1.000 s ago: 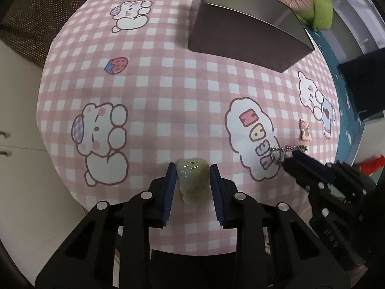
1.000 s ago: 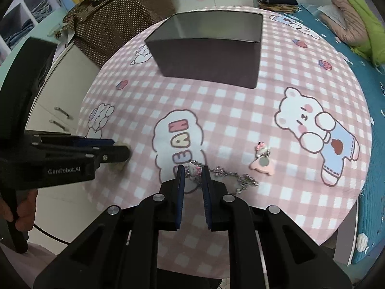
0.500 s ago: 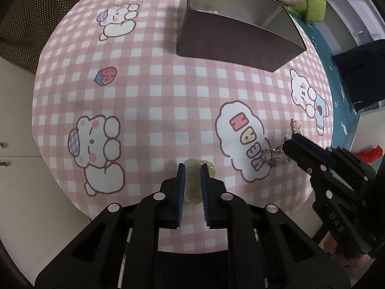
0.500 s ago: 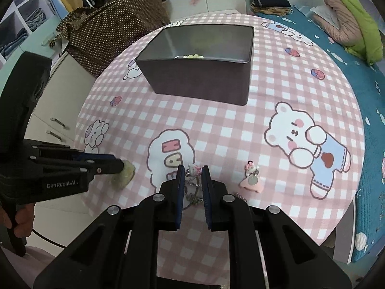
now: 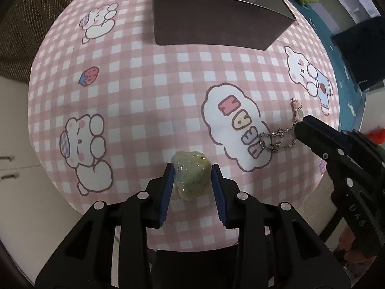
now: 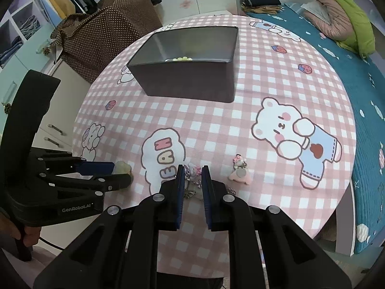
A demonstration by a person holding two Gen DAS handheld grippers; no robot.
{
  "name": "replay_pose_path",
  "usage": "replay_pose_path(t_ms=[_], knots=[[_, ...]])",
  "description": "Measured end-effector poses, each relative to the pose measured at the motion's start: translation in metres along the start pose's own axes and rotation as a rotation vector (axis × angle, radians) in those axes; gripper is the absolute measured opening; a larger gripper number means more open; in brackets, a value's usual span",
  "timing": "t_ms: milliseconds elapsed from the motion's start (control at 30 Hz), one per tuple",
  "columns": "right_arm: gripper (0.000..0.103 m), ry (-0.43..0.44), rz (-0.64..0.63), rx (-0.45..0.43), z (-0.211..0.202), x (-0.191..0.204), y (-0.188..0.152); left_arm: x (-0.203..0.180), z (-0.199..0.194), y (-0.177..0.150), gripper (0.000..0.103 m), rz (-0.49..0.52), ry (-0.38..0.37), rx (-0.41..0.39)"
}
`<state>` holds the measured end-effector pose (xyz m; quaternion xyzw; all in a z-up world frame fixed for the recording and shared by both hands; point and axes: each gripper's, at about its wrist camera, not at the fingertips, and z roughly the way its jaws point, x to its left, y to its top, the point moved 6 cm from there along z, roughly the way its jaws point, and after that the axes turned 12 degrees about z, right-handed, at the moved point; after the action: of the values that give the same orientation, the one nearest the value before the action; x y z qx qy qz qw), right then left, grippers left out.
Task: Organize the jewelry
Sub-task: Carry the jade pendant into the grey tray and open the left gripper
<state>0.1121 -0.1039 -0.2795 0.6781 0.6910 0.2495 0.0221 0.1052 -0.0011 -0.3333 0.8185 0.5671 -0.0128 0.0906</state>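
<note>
Left wrist view: your left gripper [image 5: 192,187] sits low at the near edge of the pink checked tablecloth [image 5: 149,91], jaws spread w/ the pale green strawberry charm [image 5: 190,177] between them. The left pad looks to touch it; a small gap shows on the right side. The charm lies flat on the cloth.

Right of it, your right gripper [image 5: 299,126] has its tip at the silver chain [image 5: 276,139], which lies looped over the cloud print. A pink charm [image 5: 298,110] lies just far of that tip.

Right wrist view: right gripper [image 6: 193,183] jaws are narrowly apart around the chain's small pink-bow charm [image 6: 193,170]; can't tell if the pads touch it. The dark tin box [image 6: 190,77] stands at the far side, well apart, w/ green beads [image 6: 182,59] inside.
</note>
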Motion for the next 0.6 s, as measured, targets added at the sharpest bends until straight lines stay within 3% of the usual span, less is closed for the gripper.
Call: replay_pose_path(t_ms=[367,600], knots=[[0.013,0.009,0.007,-0.024,-0.009,-0.006,0.0,0.007,-0.01,-0.011,0.028,-0.027,0.004,-0.042],[0.013,0.009,0.001,-0.033,-0.013,-0.007,0.007,0.013,-0.029,0.003,0.028,-0.046,0.003,-0.079]])
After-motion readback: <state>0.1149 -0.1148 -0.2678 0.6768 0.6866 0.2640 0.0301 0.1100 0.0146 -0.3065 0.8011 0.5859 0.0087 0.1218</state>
